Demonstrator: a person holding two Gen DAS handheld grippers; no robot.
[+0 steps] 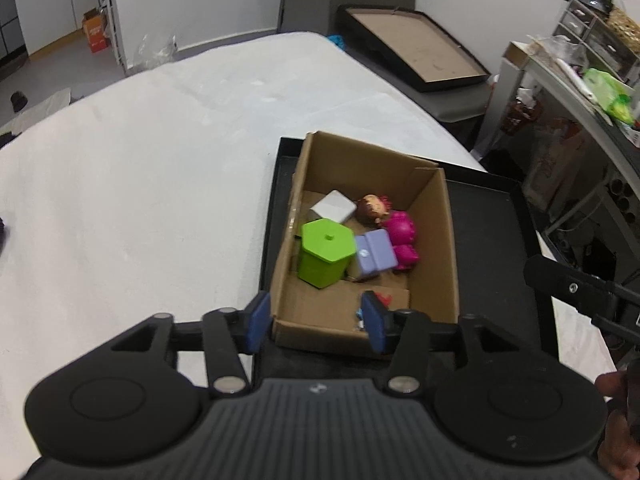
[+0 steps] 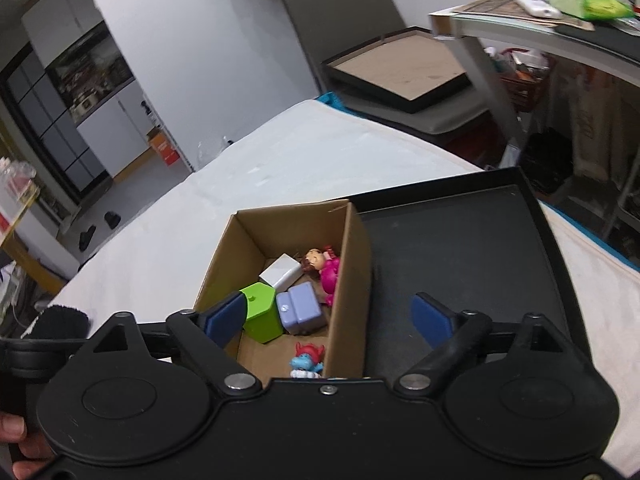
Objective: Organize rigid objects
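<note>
Left wrist view: left gripper (image 1: 316, 326) hovers over the near end of the cardboard box (image 1: 450, 240), jaws spread, nothing between them. The box sits on the left part of a black tray (image 1: 492, 248), which lies at the right edge of a white-covered table (image 1: 140, 160). The box's long axis runs from the near tray edge toward the far one. Inside it: a green hexagonal pot (image 1: 326, 252), upright, lid on, against the left wall; a lilac block (image 1: 374, 254) touching it; a white cube (image 1: 333, 207) toward the far end; a doll in pink (image 1: 390, 226) lying along the right wall, head toward the far end. A small red-and-blue figure (image 1: 382, 300) is partly hidden behind the right finger. Right wrist view: right gripper (image 2: 328, 320) above the box's near right wall, jaws spread wide and empty; the tray floor to the right of the box looks bare. The blue figure with red hair (image 2: 307, 360) lies in the near right corner of the box. Judgement: sorting seems largely done, everything visible already boxed; the next move calls for checking for strays or shifting the box, though neither hand is committed to anything yet.
</note>
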